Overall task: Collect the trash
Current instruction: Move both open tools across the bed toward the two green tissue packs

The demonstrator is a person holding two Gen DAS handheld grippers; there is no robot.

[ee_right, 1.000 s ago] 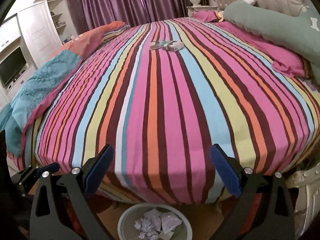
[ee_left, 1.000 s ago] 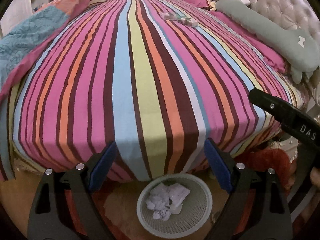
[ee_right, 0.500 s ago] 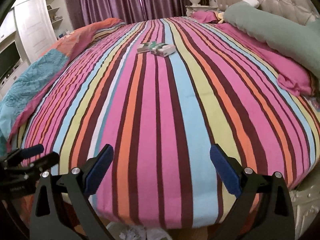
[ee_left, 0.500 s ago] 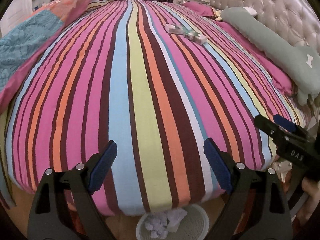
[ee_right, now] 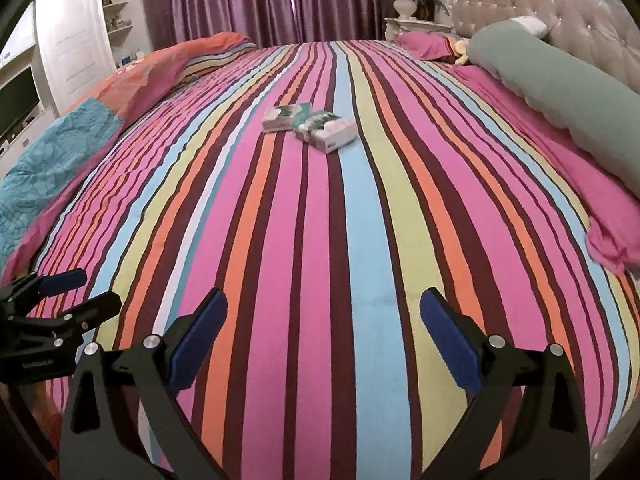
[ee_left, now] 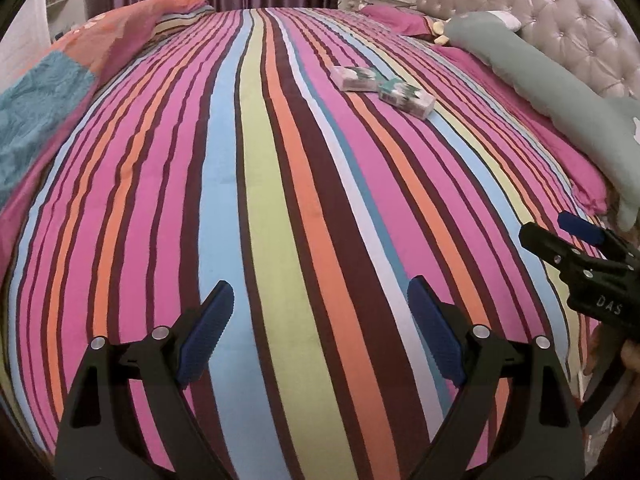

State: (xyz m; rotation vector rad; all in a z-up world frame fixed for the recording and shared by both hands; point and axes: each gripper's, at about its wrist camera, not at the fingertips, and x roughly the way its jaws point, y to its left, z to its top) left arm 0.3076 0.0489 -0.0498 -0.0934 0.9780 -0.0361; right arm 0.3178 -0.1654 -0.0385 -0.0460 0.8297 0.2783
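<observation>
Two small green-and-white boxes lie side by side far out on the striped bed. The left box (ee_left: 354,78) and the right box (ee_left: 406,98) show in the left wrist view; the same two boxes, left (ee_right: 286,117) and right (ee_right: 326,131), show in the right wrist view. My left gripper (ee_left: 320,330) is open and empty above the near part of the bed. My right gripper (ee_right: 322,336) is open and empty beside it. Each gripper shows at the edge of the other's view, the right one (ee_left: 560,234) and the left one (ee_right: 86,290).
A long green bolster pillow (ee_right: 560,80) and a pink pillow (ee_right: 592,192) lie along the tufted headboard (ee_right: 560,8) on the right. A folded quilt (ee_right: 72,136) lies on the left side. A white cabinet (ee_right: 76,40) stands beyond it.
Both grippers rose and moved forward over the bed. The white waste basket with crumpled paper dropped out of both views. The two boxes look nearer.
</observation>
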